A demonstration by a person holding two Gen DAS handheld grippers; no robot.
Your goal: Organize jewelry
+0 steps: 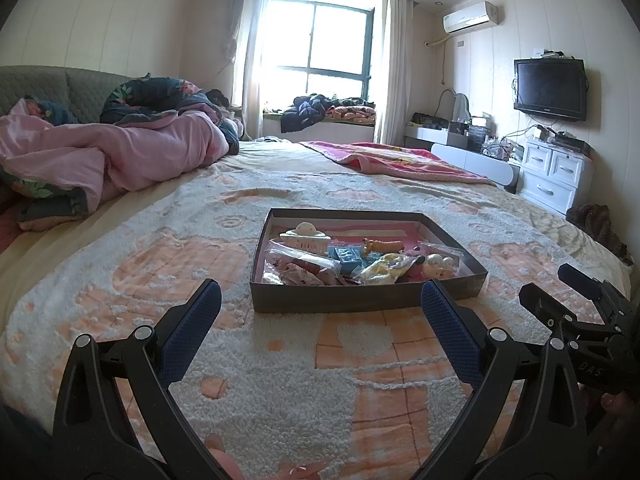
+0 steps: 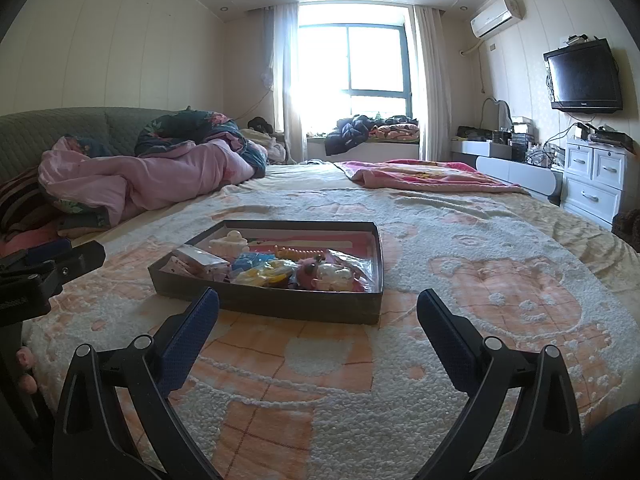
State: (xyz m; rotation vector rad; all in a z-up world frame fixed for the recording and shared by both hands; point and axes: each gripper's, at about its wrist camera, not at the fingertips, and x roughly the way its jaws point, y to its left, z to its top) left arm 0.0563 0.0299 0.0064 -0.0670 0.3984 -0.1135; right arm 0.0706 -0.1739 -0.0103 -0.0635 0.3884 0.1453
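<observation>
While I hold my tongs low over the bed, my left gripper [image 1: 320,306] has its two blue pads wide apart and nothing between them. My right gripper [image 2: 318,314] is the same, wide apart and holding nothing.

Just past the tips sits the dark box [image 1: 372,300] on the fuzzy blanket [image 1: 280,360], which is white with peach squares. In the left view the box is in the middle of the frame. In the right view the dark box [image 2: 280,306] sits a bit left of the middle.

Inside the box is a heap of small things, many in clear little bags. I see a cream hair clip [image 1: 305,234] at the back left, a blue piece [image 1: 349,256] in the middle, a yellow piece [image 1: 384,270] in front, and an orange clip [image 1: 382,246] behind it (I cannot tell what every piece is).

At the right edge of the left view I can see my other gripper [image 1: 580,300], near the box but not touching it.

A pink quilt [image 1: 120,152] is bunched up at the left of the frame. A black TV [image 1: 550,89] hangs at the upper right, and white drawers [image 1: 556,176] stand under it.
</observation>
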